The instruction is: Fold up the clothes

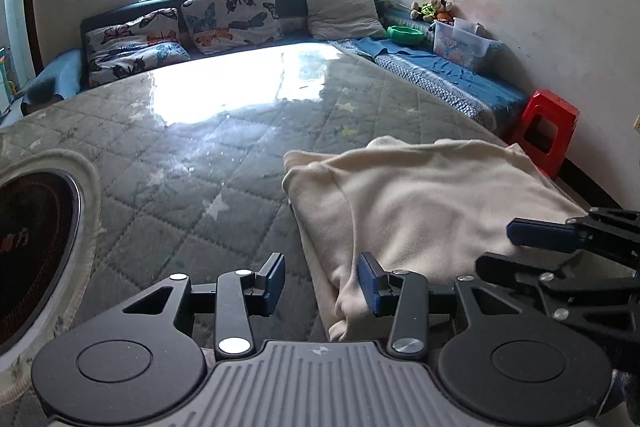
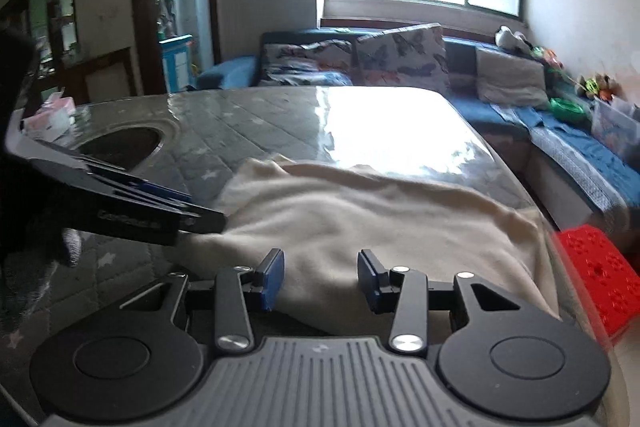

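A cream garment (image 1: 420, 203) lies partly folded on the quilted counter (image 1: 180, 155), filling the lower right of the left wrist view and the middle of the right wrist view. The left tongs (image 1: 322, 285) stand partly open over the garment's near left edge, pads not pressing on it. The right tongs (image 2: 320, 279) are likewise partly open above the near hem, gripping nothing. A red stool (image 1: 548, 131) stands at the right, beside the counter.
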